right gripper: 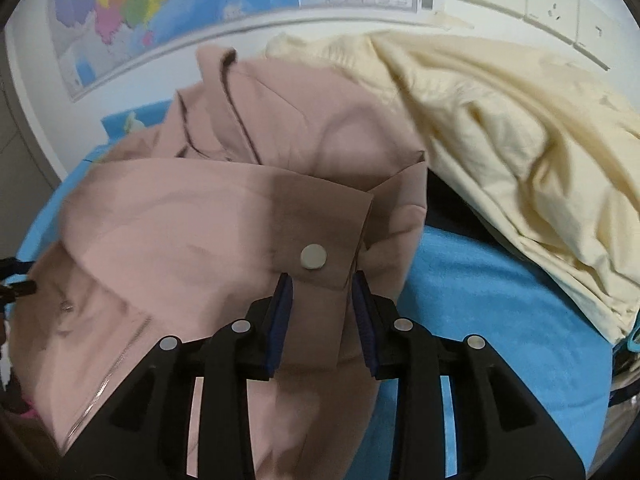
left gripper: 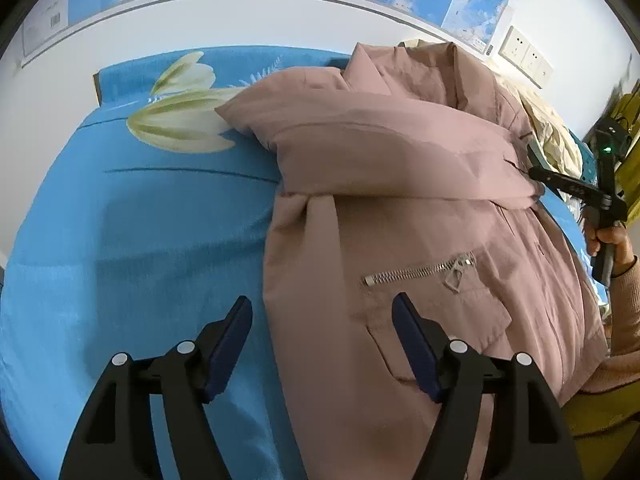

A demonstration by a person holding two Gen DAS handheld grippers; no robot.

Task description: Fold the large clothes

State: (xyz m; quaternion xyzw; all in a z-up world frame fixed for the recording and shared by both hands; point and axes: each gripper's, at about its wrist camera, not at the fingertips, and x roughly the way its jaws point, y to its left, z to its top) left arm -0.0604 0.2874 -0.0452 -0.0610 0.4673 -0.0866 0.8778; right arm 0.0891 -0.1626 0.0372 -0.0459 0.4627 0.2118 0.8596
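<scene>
A dusty-pink padded jacket [left gripper: 400, 184] lies on the blue bedsheet [left gripper: 140, 240], with one sleeve folded across its body. My left gripper [left gripper: 322, 308] is open above the jacket's left edge, one finger over the sheet and one over the fabric below the zip pocket [left gripper: 420, 270]. In the right wrist view the jacket [right gripper: 192, 216] fills the middle. My right gripper [right gripper: 322, 280] stands open, and the sleeve cuff [right gripper: 320, 236] with its silver snap [right gripper: 313, 256] lies between its fingers. From the left wrist view the right gripper [left gripper: 534, 162] rests at the jacket's far right side, held by a hand [left gripper: 608, 236].
A crumpled cream blanket [right gripper: 520, 140] is piled on the bed right of the jacket. The sheet carries a white flower print [left gripper: 180, 120]. Behind the bed is a white wall with maps [right gripper: 140, 8] and sockets [left gripper: 524, 56]. Blue sheet [right gripper: 480, 280] shows between jacket and blanket.
</scene>
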